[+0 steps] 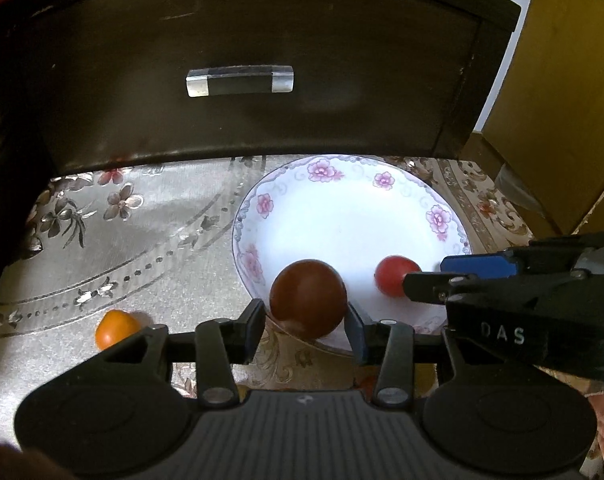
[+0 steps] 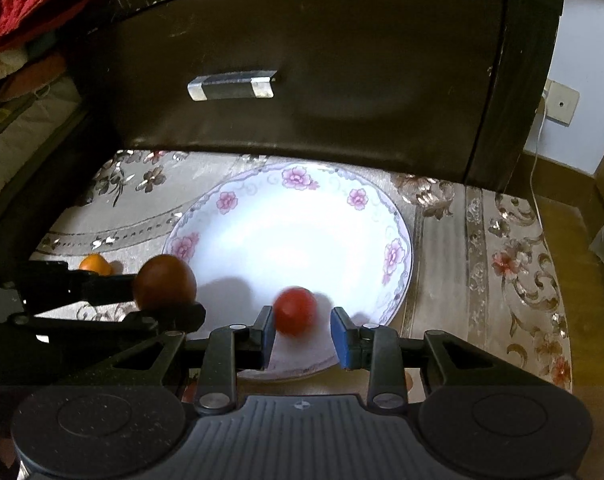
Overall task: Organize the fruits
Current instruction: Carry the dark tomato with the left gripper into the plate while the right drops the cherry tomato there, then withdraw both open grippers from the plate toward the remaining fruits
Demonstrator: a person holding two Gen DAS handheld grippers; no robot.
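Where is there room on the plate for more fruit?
The plate's back half, toward the dark drawer, is bare. Its near edge is crowded: the dark red fruit, the small red fruit and both grippers.

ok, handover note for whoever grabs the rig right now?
Left gripper: shut on the dark fruit, held over the plate's near rim.
Right gripper: open, the red fruit between its fingers, blurred, apparently just let go in the plate.
Orange fruit: on the cloth, left of the plate.
Done: red fruit in the plate.
Left: set the dark fruit down in the plate, then fetch the orange one.
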